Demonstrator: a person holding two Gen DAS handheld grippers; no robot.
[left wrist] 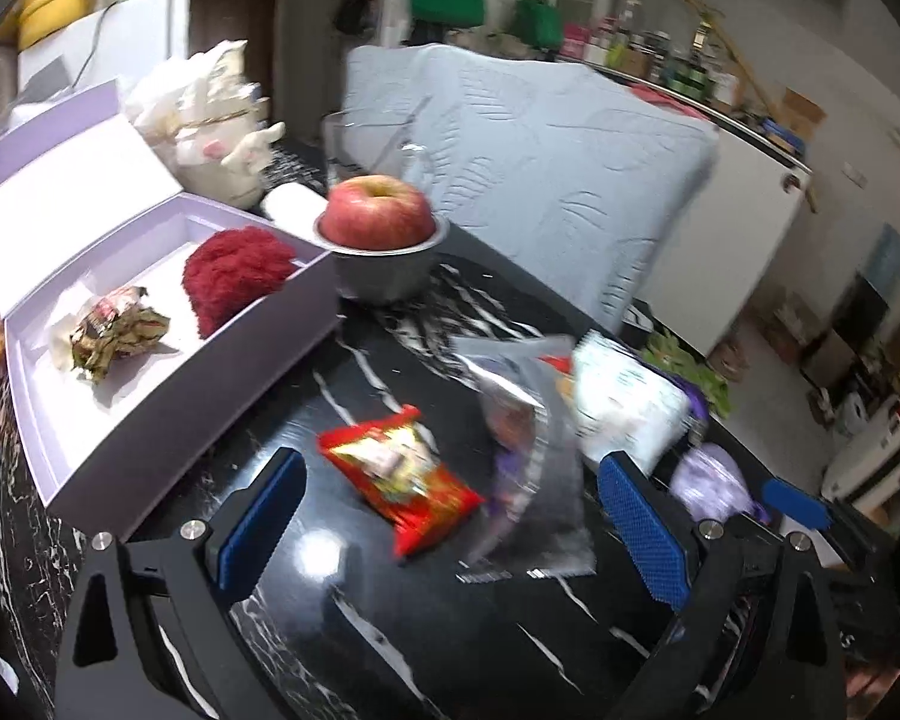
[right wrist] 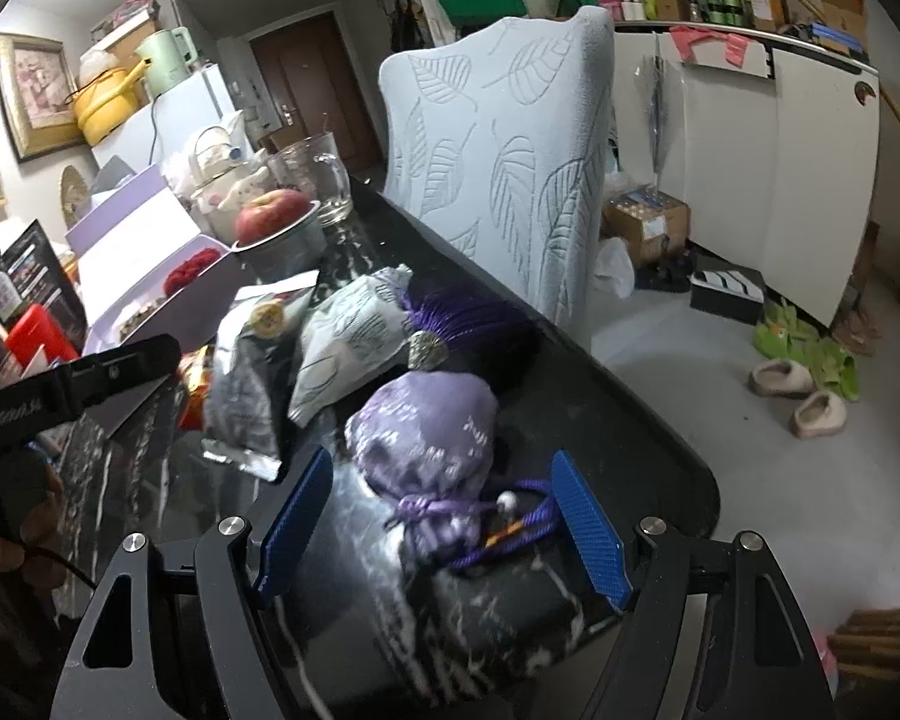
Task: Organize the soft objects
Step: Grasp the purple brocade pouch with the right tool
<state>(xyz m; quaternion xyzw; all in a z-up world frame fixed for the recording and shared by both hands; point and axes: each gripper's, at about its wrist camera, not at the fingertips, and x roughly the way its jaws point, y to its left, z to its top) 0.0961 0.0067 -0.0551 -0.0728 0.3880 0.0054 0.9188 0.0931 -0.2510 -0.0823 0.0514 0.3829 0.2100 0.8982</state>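
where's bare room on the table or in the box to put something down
Bare tabletop lies near the left gripper, below the red snack packet. The box has floor free in front of the crumpled wrapper and red pompom. It is crowded around the silver bag, white pouch and purple pouch.

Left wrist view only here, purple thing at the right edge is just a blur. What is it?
Observer: A lilac drawstring pouch, its neck tied with purple cord, lying on the black marble table.
Operator: Right gripper on it?
Observer: No. The right gripper is open, its blue pads either side of the tied neck, neither pressing on it.
Operator: Anything behind the pouch?
Observer: A purple tassel with a round metal ornament, beside the white leaf-print packet.
Operator: Edge close?
Observer: Yes, the table's rounded corner is just right of the pouch; below it is floor with slippers.
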